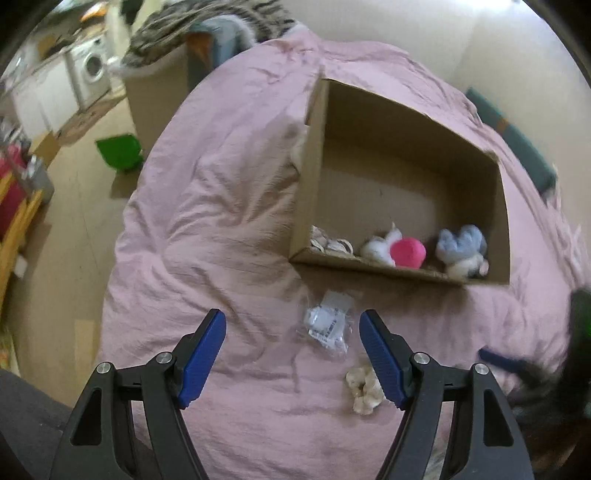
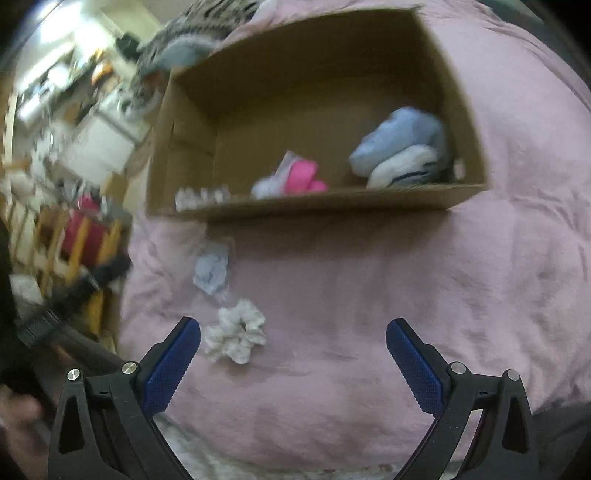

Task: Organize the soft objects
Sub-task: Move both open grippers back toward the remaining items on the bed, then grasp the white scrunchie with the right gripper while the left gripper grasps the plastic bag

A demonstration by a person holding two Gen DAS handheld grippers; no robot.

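An open cardboard box (image 1: 308,166) (image 2: 461,110) lies on a pink bedspread (image 1: 221,221) (image 2: 369,277). Inside it are a pink and white soft toy (image 1: 399,251) (image 2: 295,179), a blue and white soft bundle (image 1: 461,251) (image 2: 402,147) and pale scrunchies (image 1: 332,243) (image 2: 201,195). In front of the box lie a clear packet with white contents (image 1: 327,325) (image 2: 211,271) and a cream scrunchie (image 1: 364,391) (image 2: 236,334). My left gripper (image 1: 293,352) is open, empty, just before the packet. My right gripper (image 2: 293,363) is open, empty, right of the scrunchie.
The bed edge drops to the floor on the left, with a green bin (image 1: 120,149), a washing machine (image 1: 92,70) and a wooden rack (image 2: 79,240). A striped blanket (image 1: 207,22) lies at the bed's far end. The right gripper shows blurred at the right edge (image 1: 535,369).
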